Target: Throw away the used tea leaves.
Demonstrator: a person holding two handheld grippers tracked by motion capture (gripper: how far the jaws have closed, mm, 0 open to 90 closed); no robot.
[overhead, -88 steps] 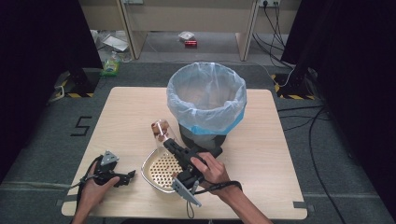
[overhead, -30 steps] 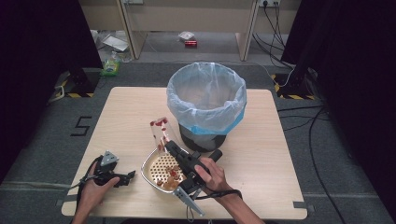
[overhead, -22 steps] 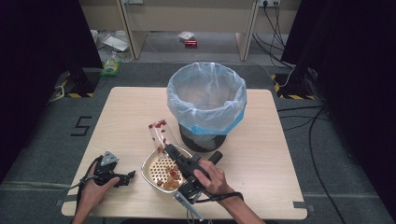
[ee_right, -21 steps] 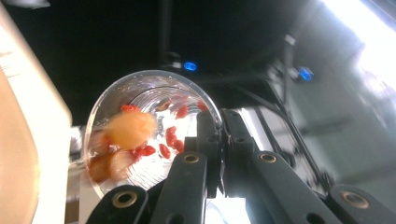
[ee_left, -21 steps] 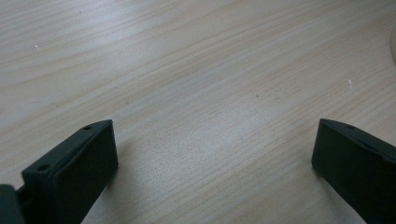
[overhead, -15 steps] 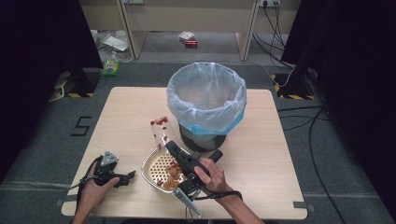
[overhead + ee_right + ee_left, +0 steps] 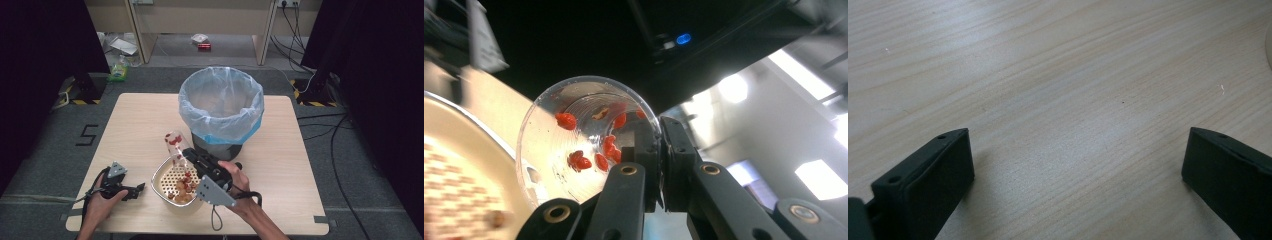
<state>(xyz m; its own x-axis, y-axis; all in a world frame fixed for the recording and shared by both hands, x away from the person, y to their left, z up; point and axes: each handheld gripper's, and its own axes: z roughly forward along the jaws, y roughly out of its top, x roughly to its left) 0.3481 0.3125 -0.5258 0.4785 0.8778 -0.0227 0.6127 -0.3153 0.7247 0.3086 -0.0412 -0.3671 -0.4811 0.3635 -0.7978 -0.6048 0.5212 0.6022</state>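
My right gripper (image 7: 186,156) pinches the rim of a clear plastic cup (image 7: 173,144), tipped mouth-down over the white perforated colander (image 7: 161,175) just below its jaws; small red pieces (image 7: 584,162) cling inside the cup, others lie in the colander. The lined bin (image 7: 221,107) stands just beyond. My left gripper (image 7: 1073,170) rests on the wooden table (image 7: 140,125), jaws wide apart and empty.

A bin lined with a clear bag (image 7: 221,102) stands on the wooden table (image 7: 140,120); beyond, on the floor, lies what may be litter (image 7: 199,41).
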